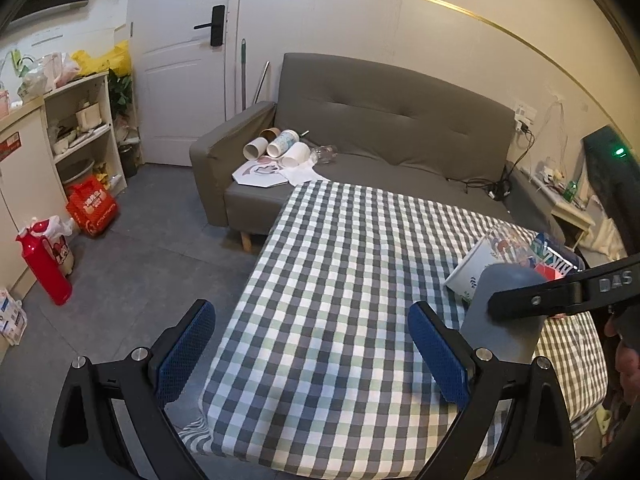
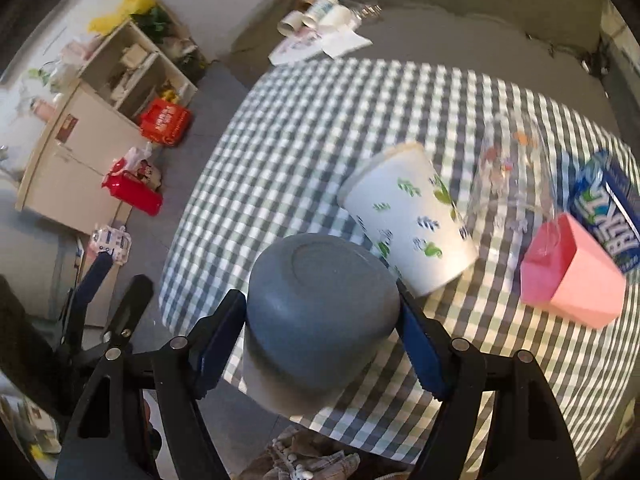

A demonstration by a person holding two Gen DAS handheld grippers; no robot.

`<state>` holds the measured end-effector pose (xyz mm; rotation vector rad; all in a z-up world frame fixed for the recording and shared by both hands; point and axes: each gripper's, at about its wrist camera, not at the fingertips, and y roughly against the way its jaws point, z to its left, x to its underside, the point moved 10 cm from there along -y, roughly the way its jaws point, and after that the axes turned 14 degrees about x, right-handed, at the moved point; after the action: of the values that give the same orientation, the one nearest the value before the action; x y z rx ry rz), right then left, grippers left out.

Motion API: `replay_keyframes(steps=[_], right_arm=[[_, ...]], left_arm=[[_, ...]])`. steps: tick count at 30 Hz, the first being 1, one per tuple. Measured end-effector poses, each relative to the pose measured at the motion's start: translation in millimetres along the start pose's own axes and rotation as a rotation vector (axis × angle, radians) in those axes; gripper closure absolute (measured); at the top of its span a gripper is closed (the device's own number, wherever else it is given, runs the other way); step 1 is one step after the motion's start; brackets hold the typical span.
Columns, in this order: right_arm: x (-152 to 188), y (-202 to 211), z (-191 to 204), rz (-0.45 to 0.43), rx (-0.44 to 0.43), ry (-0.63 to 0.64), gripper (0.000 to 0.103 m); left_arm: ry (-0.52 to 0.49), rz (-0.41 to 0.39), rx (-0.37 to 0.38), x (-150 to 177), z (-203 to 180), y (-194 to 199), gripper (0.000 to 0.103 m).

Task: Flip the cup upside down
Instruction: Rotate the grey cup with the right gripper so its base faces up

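Note:
A grey-blue cup (image 2: pixel 320 312) is bottom up, its flat base facing my right wrist camera. My right gripper (image 2: pixel 322 336) is shut on the grey-blue cup, one blue pad on each side, near the front edge of the checked table (image 2: pixel 320 128). In the left wrist view the same cup (image 1: pixel 504 316) stands on the tablecloth at the right, with the right gripper's black finger (image 1: pixel 560 294) across it. My left gripper (image 1: pixel 312 356) is open and empty, low over the table's near left part (image 1: pixel 340 260).
A white leaf-print paper cup (image 2: pixel 408 220) lies on its side just behind the grey cup. A clear glass (image 2: pixel 512 172), a pink cup (image 2: pixel 568 272) and a blue packet (image 2: pixel 608 208) are at the right. A grey sofa (image 1: pixel 380 120) with paper cups (image 1: pixel 280 146) is behind the table.

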<state>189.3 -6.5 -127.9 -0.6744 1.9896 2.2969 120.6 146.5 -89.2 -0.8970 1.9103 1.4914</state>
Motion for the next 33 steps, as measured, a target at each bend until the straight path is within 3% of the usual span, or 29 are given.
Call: replay_keyframes(steps=[9, 16, 19, 24, 28, 33], right_arm=[[-28, 35, 25, -0.292, 0.149, 0.217, 0.028], [-44, 29, 50, -0.405, 0.169, 0.322, 0.028], [-53, 22, 56, -0.470, 0.216, 0.360, 0.028], [-59, 9, 63, -0.520, 0.226, 0.407, 0.028], [-47, -11, 68, -0.472, 0.210, 0.468, 0.028], [-42, -15, 68, -0.479, 0.215, 0.485, 0.028]], left_arm=[[0.037, 0.021, -0.025, 8, 9, -10, 0.003], [0.045, 0.032, -0.056, 9, 17, -19, 0.003], [0.056, 0.034, -0.071, 9, 23, -23, 0.003], [0.086, 0.044, -0.082, 12, 31, -31, 0.003], [0.087, 0.061, -0.086, 15, 32, -37, 0.003], [0.089, 0.076, -0.087, 18, 31, -41, 0.003]])
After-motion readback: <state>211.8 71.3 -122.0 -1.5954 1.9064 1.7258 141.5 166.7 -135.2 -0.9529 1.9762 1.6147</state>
